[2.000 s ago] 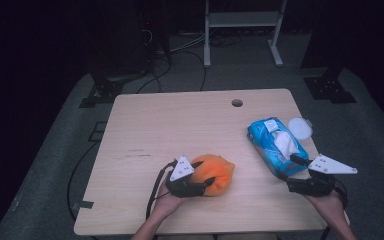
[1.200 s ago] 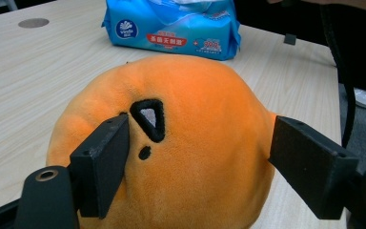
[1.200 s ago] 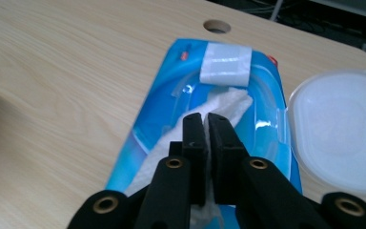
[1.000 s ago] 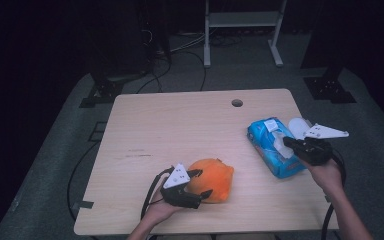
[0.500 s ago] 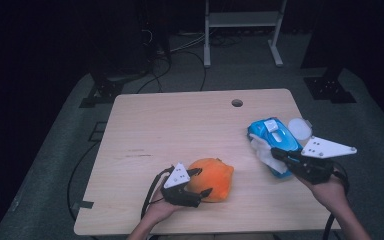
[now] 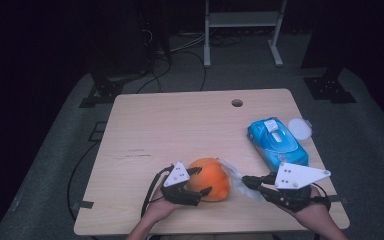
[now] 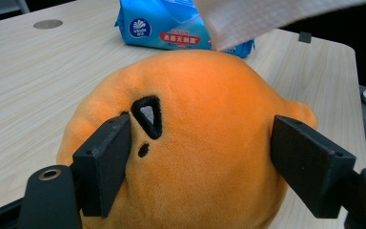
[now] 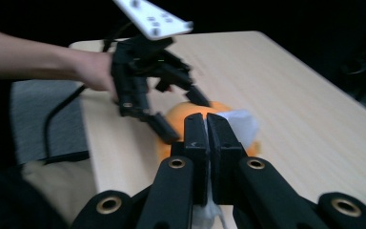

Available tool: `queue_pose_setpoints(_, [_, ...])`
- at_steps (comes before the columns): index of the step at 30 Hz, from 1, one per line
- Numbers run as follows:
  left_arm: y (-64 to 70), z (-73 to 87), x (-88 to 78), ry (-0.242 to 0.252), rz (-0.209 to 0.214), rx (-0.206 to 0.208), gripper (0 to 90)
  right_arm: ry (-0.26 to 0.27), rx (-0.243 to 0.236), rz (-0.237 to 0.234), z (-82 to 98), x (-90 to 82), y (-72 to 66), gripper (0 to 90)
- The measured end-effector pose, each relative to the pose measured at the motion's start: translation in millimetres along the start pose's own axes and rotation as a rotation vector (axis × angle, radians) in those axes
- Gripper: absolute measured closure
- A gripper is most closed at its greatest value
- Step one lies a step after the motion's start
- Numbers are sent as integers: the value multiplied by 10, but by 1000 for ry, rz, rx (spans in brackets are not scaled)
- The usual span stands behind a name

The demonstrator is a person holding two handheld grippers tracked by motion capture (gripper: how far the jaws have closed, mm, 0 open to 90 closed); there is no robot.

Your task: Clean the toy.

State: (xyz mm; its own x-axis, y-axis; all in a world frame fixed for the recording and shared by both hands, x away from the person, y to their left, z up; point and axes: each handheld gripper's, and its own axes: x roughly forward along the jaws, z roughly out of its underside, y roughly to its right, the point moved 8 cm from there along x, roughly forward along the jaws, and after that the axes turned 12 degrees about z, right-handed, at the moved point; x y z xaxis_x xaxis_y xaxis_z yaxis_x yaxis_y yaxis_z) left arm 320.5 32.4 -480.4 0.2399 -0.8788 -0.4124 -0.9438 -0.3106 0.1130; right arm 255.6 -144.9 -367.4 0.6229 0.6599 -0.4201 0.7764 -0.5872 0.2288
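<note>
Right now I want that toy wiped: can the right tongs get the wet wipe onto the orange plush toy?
Probably yes: the right tongs grip the wet wipe beside the orange plush toy, nothing between.

Left hand-held gripper (image 6: 194, 183) half-open, right hand-held gripper (image 6: 250, 181) clamped.

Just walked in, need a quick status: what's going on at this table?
A person works two handheld grippers at a light wooden table. The left gripper is clamped on a round orange plush toy near the front edge. The right gripper is shut on a thin white wet wipe, holding it right beside the toy. The blue soft pack of wipes lies at the right side of the table, with a round white lid beside it.
</note>
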Motion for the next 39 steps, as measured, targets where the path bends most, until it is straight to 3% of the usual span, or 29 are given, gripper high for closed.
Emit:
queue_pose_setpoints(1, [0, 0, 0, 0, 0, 0, 228, 0, 0, 0, 0, 0, 0, 868])
queue_pose_setpoints(2, [2, -2, 4, 1, -1, 1, 228, -11, -9, -32, -10, 36, -68, 868])
queue_pose_setpoints(5, [5, 0, 4, 0, -1, 3, 228, -33, -25, -44, 15, 101, -98, 867])
queue_pose_setpoints(7, [5, 1, 3, 0, 1, 4, 228, -70, -9, -94, 100, 276, -111, 867])
queue_pose_setpoints(8, [5, 0, 3, -1, 1, 4, 228, -70, -9, -94, 100, 276, -111, 867])
queue_pose_setpoints(11, [4, 0, 4, 1, 3, 8, 228, -95, -3, -132, 263, 576, -35, 865])
queue_pose_setpoints(13, [4, 2, 3, 2, 6, 7, 228, -107, -2, -116, 314, 657, 8, 864])
queue_pose_setpoints(14, [7, 3, 4, 4, 10, 6, 228, -112, 12, -99, 412, 805, 94, 858])
queue_pose_setpoints(15, [7, 3, 4, 4, 10, 6, 227, -112, 12, -99, 412, 805, 94, 858])
queue_pose_setpoints(18, [6, 3, 7, -1, 14, 7, 227, -92, 29, -106, 481, 929, 125, 700])
queue_pose_setpoints(21, [9, 2, 13, -7, 15, 14, 228, -96, 5, -109, 496, 976, 91, 634])
queue_pose_setpoints(22, [23, 6, 17, -15, 24, 28, 228, -96, -30, -99, 500, 1019, 63, 547])
queue_pose_setpoints(25, [49, 17, 15, -36, 47, 55, 229, -88, -35, -93, 489, 1074, 53, 476])
queue_pose_setpoints(32, [72, 40, 11, -67, 83, 66, 227, -70, 18, -116, 557, 1203, 49, 510])
queue_pose_setpoints(34, [74, -4, -35, -68, 111, 73, 191, -81, 20, -133, 618, 1208, 23, 623])
queue_pose_setpoints(36, [65, -42, -71, -59, 121, 76, 149, -83, 10, -133, 641, 1188, 11, 671])
queue_pose_setpoints(37, [34, -124, -128, -30, 148, 60, 121, -85, 8, -134, 644, 1181, 5, 687])
queue_pose_setpoints(39, [-34, -175, -134, -19, 152, 50, 84, -81, -9, -141, 640, 1174, -10, 706])
